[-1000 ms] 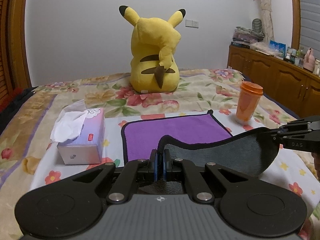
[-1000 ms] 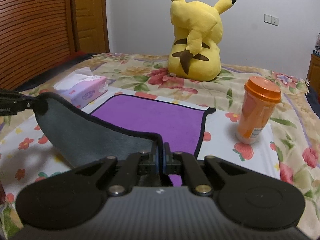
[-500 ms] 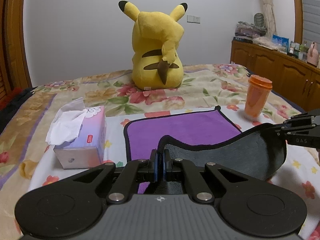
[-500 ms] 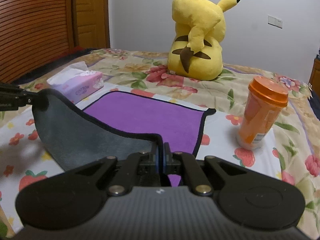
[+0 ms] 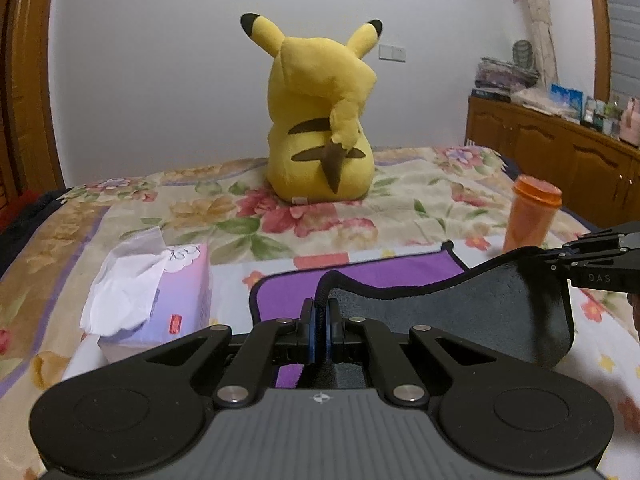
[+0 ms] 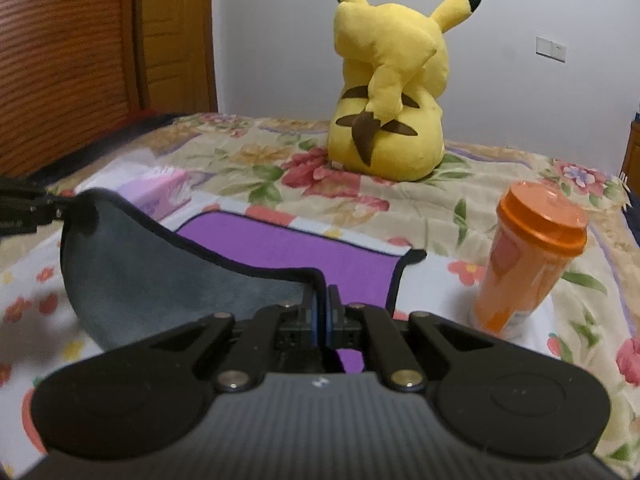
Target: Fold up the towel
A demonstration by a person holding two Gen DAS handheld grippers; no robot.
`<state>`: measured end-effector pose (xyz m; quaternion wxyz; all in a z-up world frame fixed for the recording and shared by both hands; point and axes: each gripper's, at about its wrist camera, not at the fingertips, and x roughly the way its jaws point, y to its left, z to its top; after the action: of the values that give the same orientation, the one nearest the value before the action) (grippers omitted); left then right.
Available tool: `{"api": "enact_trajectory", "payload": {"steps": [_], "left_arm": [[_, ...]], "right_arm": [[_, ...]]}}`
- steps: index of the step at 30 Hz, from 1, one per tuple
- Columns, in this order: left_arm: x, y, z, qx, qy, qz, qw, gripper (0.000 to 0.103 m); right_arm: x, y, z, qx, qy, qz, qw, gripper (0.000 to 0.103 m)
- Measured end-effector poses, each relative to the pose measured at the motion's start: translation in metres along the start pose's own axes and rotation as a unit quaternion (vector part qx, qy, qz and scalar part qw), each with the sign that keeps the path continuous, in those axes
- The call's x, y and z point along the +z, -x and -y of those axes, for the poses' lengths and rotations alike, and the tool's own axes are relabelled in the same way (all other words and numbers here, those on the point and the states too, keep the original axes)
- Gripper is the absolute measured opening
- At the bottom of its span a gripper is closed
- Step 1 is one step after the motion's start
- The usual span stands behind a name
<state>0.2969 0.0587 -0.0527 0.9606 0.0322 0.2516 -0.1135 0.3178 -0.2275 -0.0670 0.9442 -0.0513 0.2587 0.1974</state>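
Note:
A towel (image 5: 460, 308), purple on top and grey underneath with a black hem, lies on the flowered bed. Its near edge is lifted, so the grey underside faces me and sags between both grippers. My left gripper (image 5: 319, 330) is shut on the near left corner. My right gripper (image 6: 322, 312) is shut on the near right corner, and its tip shows in the left wrist view (image 5: 560, 258). In the right wrist view the towel (image 6: 168, 276) hangs to the left, with the left gripper's tip (image 6: 52, 210) at its far corner. The far purple half lies flat.
A yellow Pikachu plush (image 5: 320, 136) sits at the back of the bed. A tissue box (image 5: 160, 296) stands left of the towel. An orange lidded cup (image 6: 528, 264) stands right of it. A wooden cabinet (image 5: 560, 160) lines the right wall.
Both grippers have carried the lifted near edge forward over the flat purple part, and less purple shows. Both stay shut on their corners.

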Motion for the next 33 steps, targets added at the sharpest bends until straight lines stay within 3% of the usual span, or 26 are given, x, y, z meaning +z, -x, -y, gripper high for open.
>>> {"api": "enact_trajectory", "payload": {"steps": [11, 19, 33], "left_arm": [[0.024, -0.017, -0.015, 0.021, -0.001, 0.029, 0.9994, 0.008], [0.037, -0.052, -0.018, 0.034, 0.006, 0.047, 0.9983, 0.008], [0.024, -0.115, -0.025, 0.053, 0.013, 0.008, 0.9985, 0.008]], "right_arm": [[0.028, -0.020, 0.007, -0.009, -0.005, 0.030, 0.999, 0.004], [0.044, -0.040, 0.008, -0.028, 0.000, 0.041, 0.999, 0.004], [0.030, -0.094, 0.023, -0.065, 0.008, 0.013, 0.998, 0.004]]}}
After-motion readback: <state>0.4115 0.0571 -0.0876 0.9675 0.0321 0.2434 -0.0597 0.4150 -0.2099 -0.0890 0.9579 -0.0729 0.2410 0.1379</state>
